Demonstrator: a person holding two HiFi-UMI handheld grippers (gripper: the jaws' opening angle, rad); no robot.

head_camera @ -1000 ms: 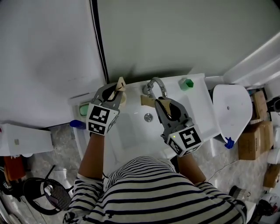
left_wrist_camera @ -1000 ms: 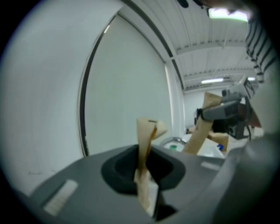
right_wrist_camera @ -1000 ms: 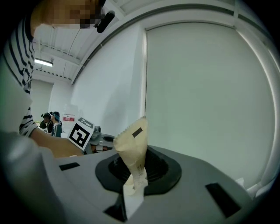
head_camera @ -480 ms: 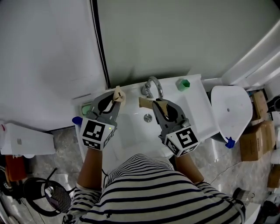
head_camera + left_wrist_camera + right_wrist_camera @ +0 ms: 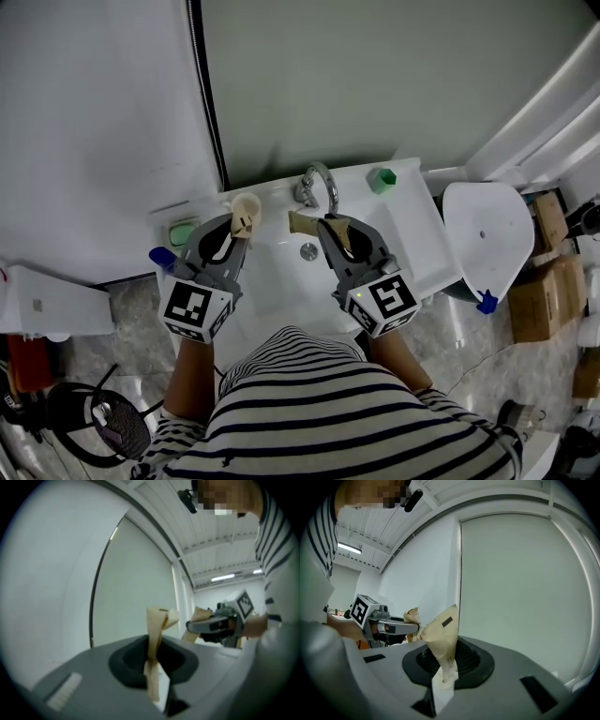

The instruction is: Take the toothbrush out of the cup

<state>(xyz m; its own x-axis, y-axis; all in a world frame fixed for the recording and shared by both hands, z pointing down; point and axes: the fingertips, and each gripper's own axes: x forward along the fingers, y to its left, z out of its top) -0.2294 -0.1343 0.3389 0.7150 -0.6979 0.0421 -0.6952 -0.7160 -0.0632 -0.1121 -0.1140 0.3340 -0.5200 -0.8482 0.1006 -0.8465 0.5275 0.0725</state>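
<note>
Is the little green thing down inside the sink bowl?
No, the green thing sits up on the sink's flat back edge, to the right of the faucet.

A bathroom: a white washbasin [image 5: 277, 281] with a chrome tap [image 5: 317, 182] and drain [image 5: 308, 250] stands against the wall [image 5: 375, 75], a white toilet [image 5: 487, 239] beside it, cardboard boxes [image 5: 539, 302] on the mottled grey floor [image 5: 127, 309]

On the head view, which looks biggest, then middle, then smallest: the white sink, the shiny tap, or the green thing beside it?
1. sink
2. tap
3. green thing, only a little smaller than the tap
</note>
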